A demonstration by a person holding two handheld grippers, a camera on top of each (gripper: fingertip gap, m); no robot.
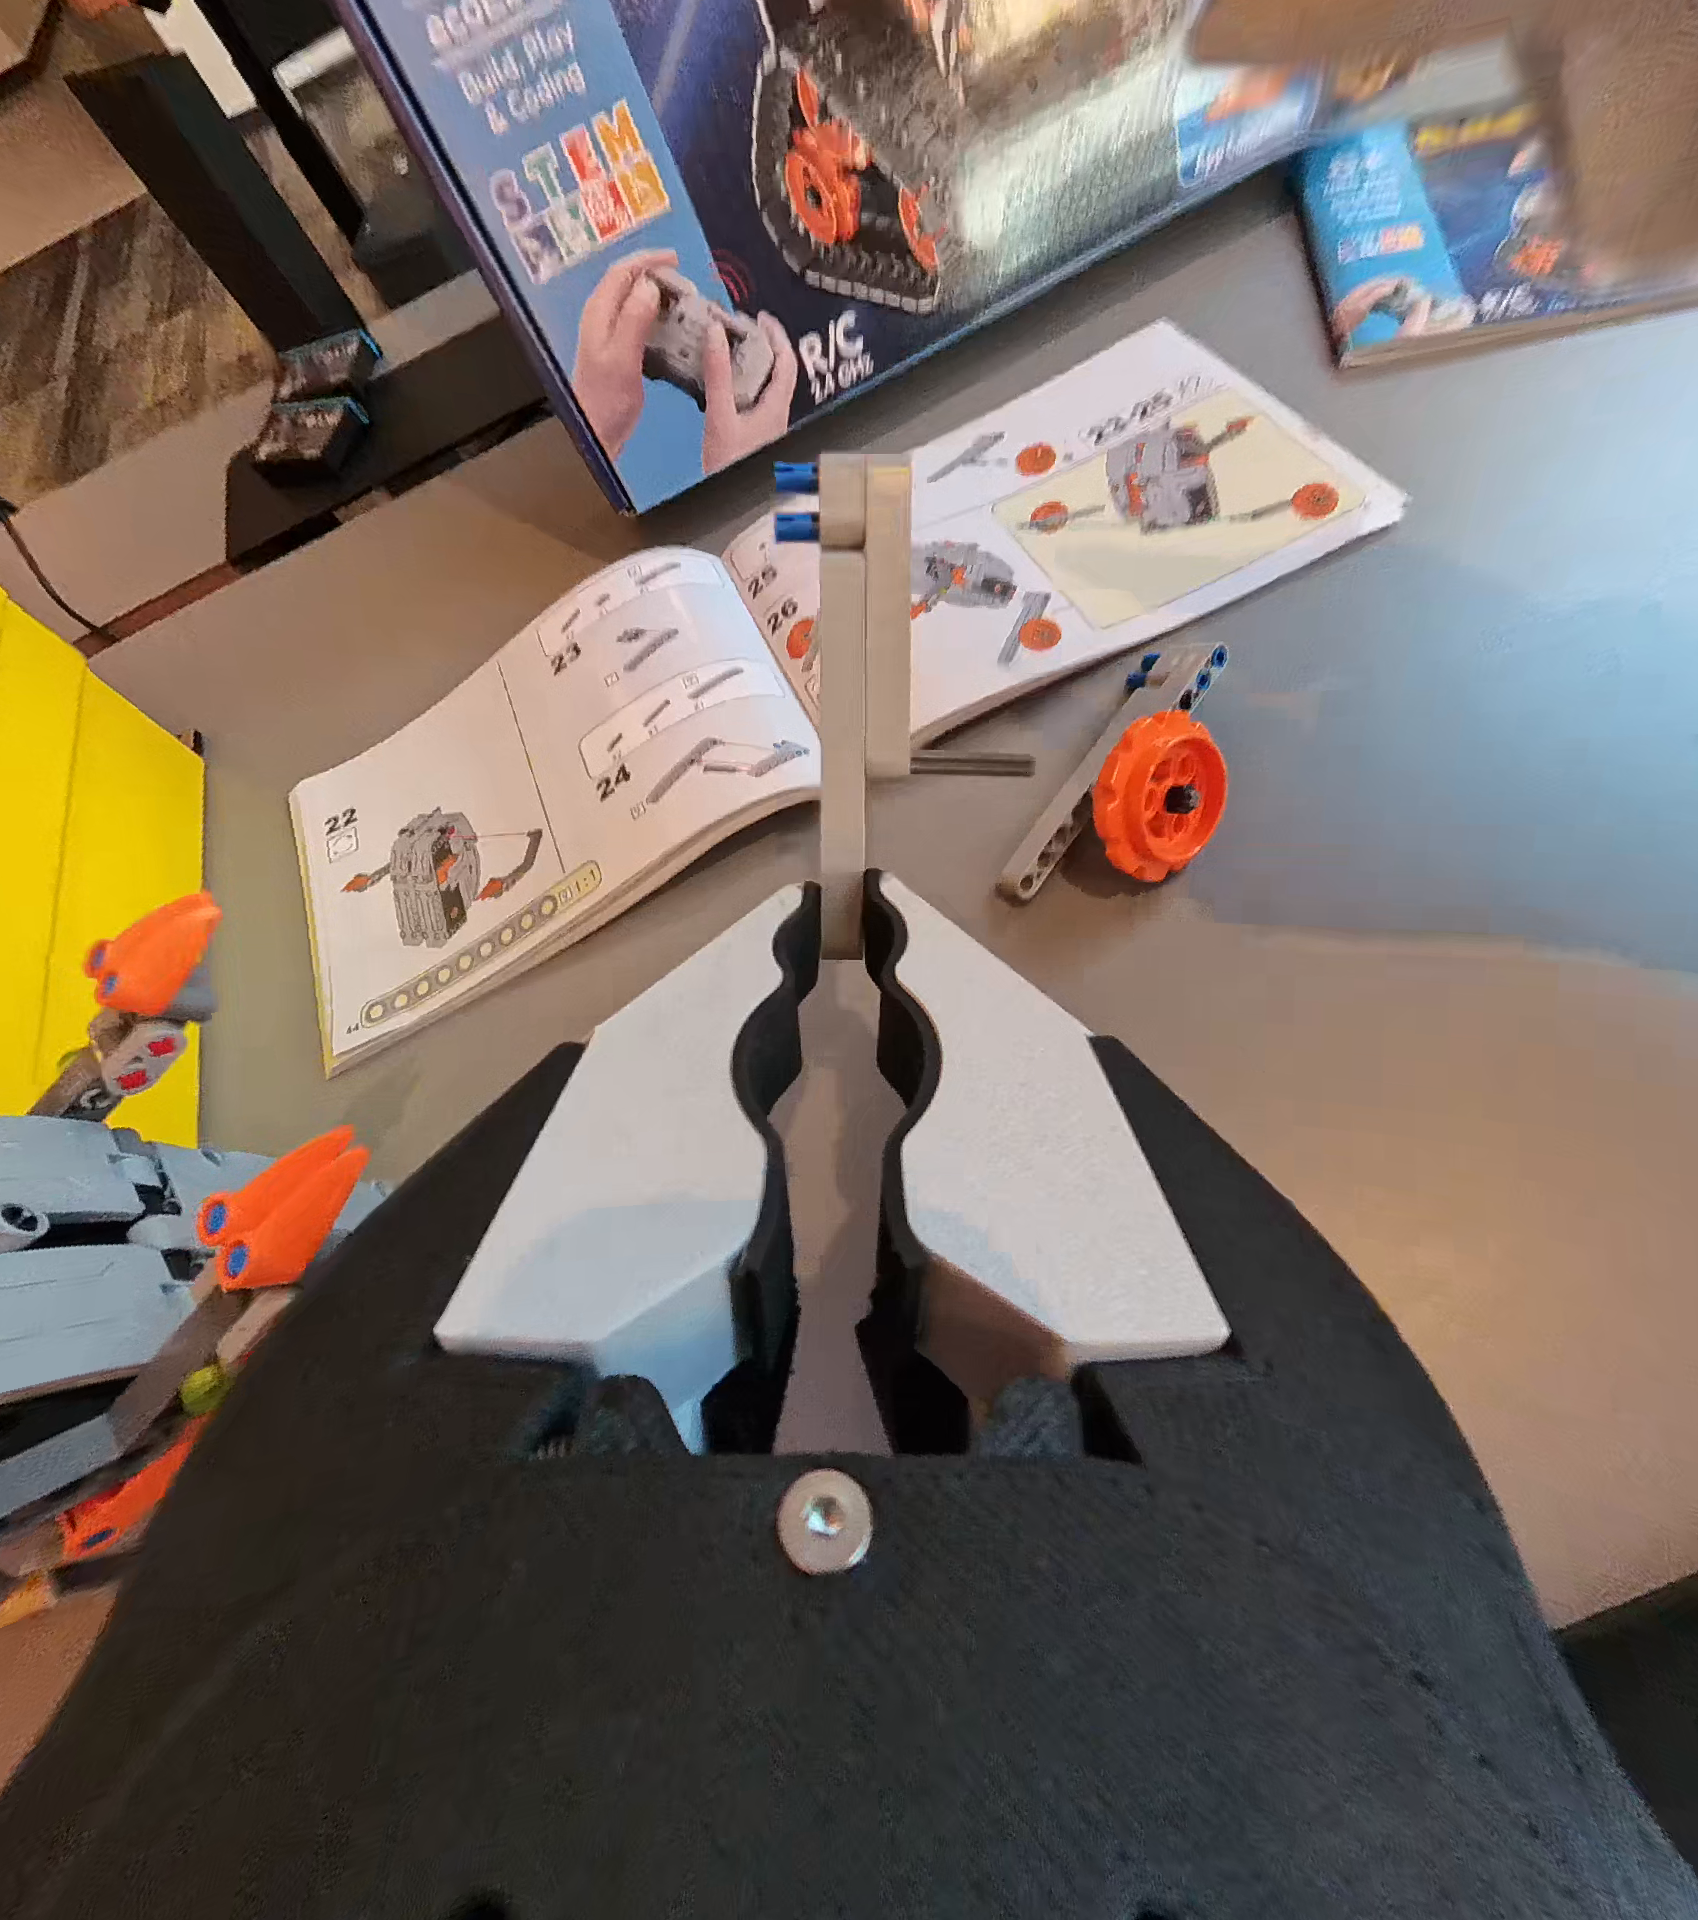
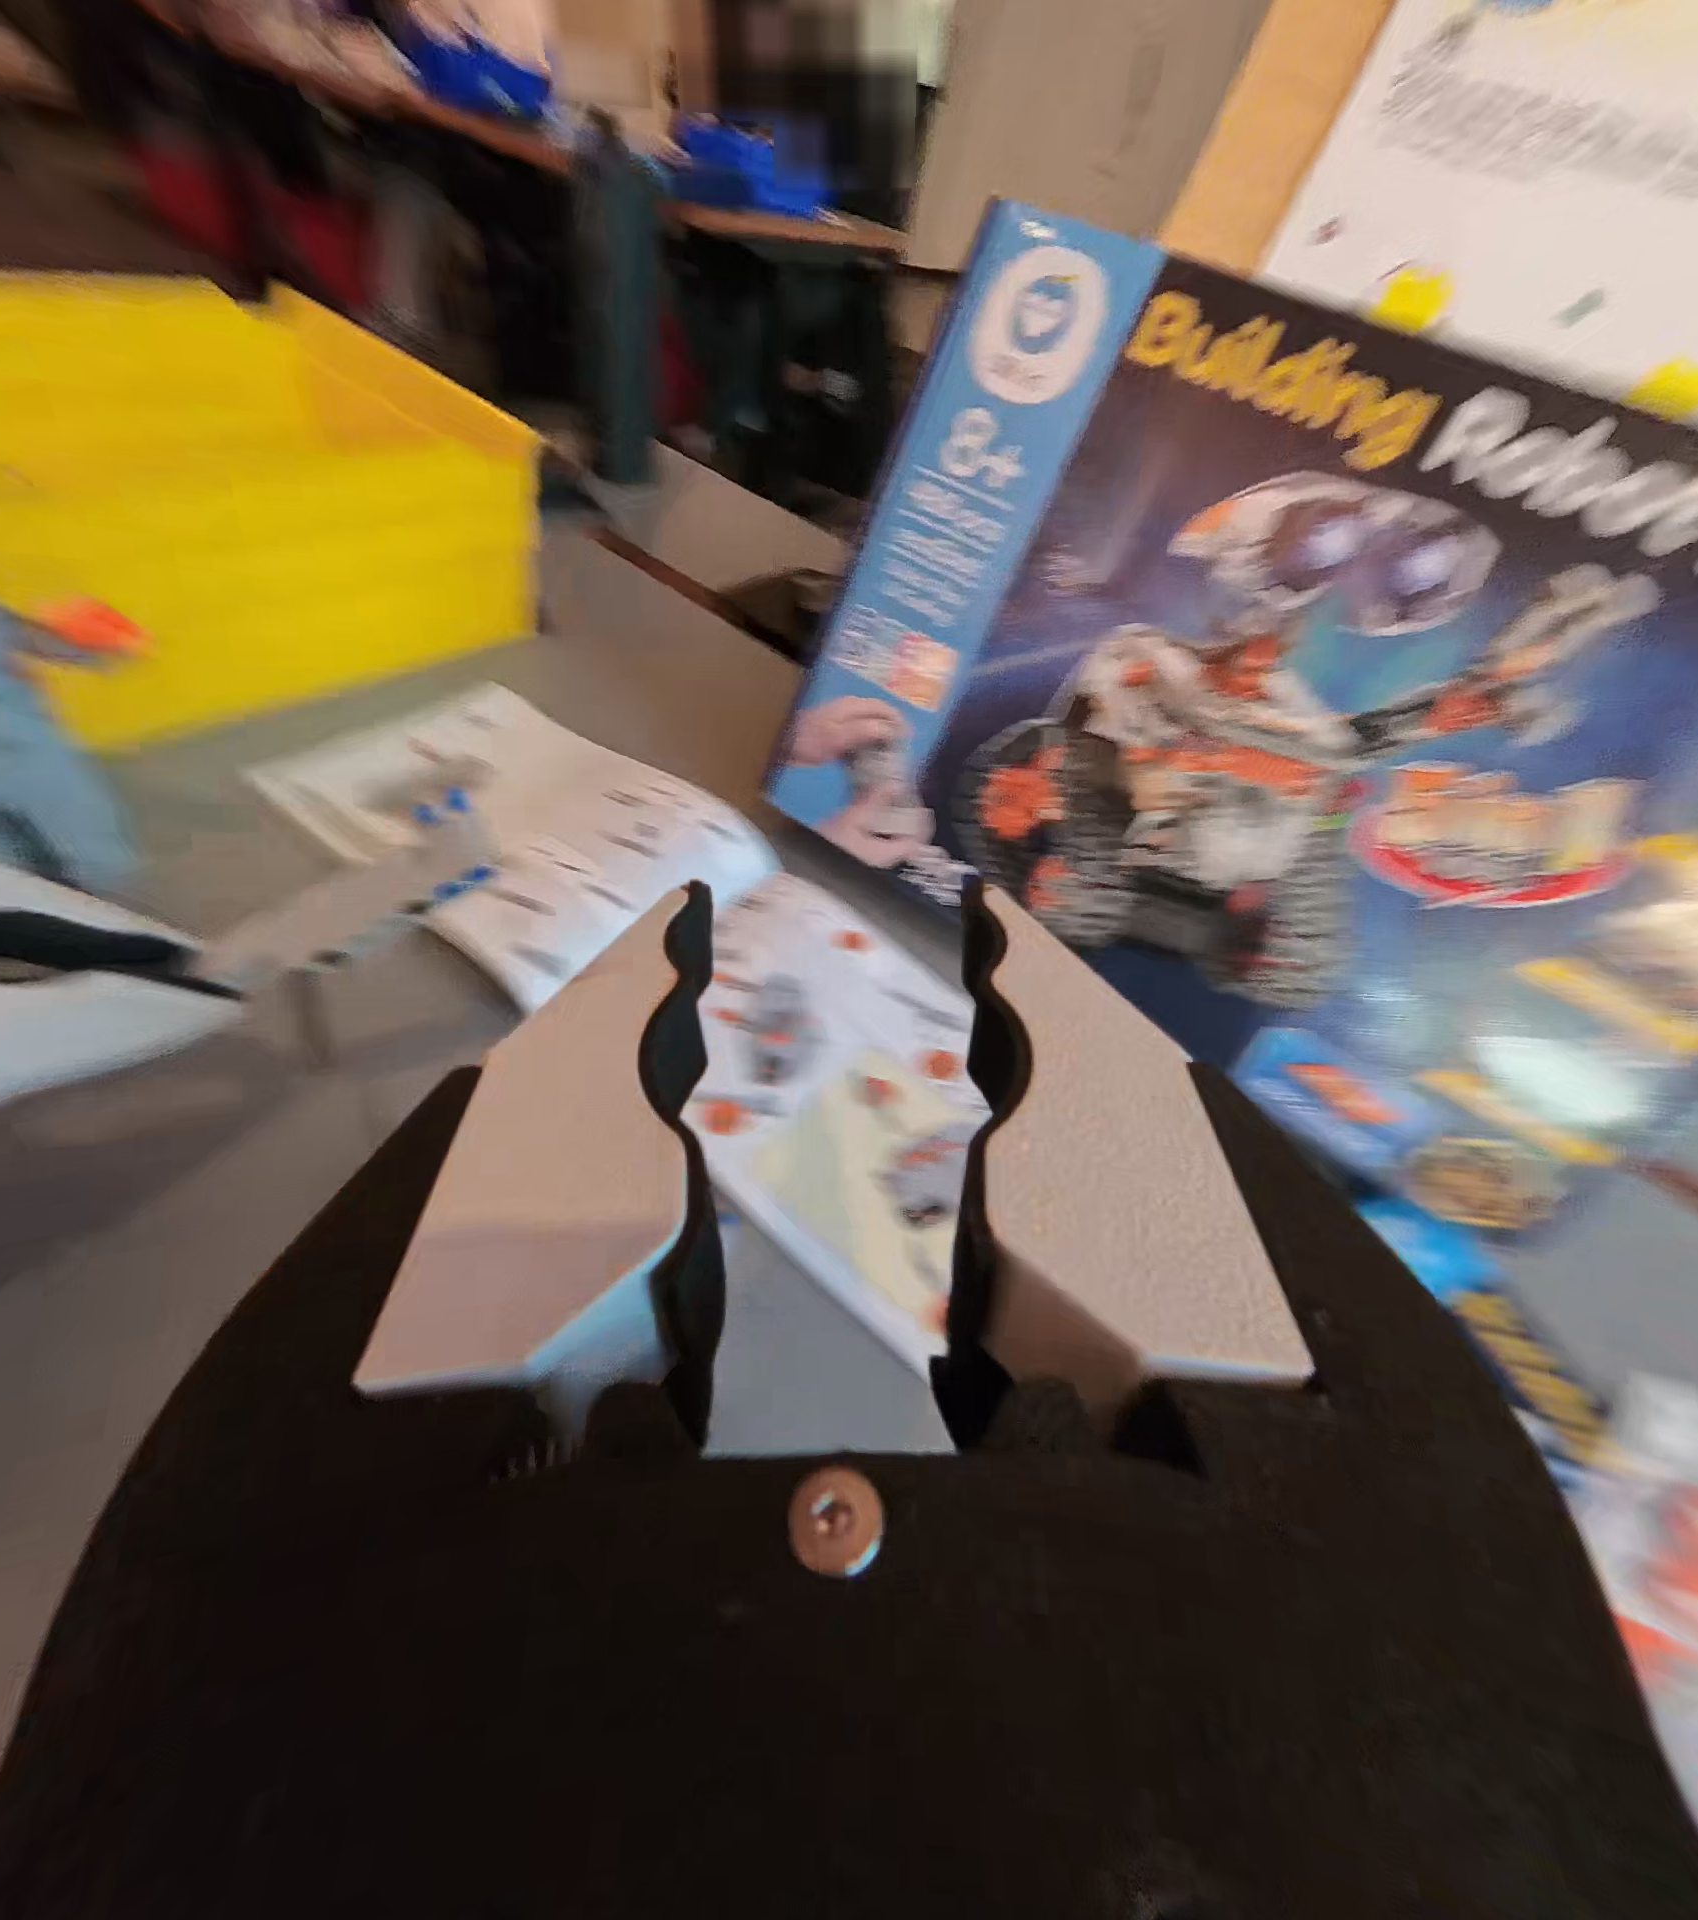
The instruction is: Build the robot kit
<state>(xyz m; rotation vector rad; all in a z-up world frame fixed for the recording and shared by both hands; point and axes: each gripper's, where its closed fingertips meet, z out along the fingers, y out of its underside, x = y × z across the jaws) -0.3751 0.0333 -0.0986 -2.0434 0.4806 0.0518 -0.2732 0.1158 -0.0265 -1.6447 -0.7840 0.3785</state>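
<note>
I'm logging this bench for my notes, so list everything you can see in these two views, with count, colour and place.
Grey beam assembly: one, grey with blue pins, upright in the left gripper.
Instruction booklet: one, white, open on the grey table.
Wheel on beam: one, orange wheel on a grey beam, right of booklet.
Toy box: one, blue, standing behind booklet.
Second booklet: one, blue, far right.
Yellow bin: one, left edge.
Robot model: one, pale blue-grey with orange tips, lower left.
Left gripper: shut on the beam assembly.
Right gripper: open, empty, above the booklet.
</note>
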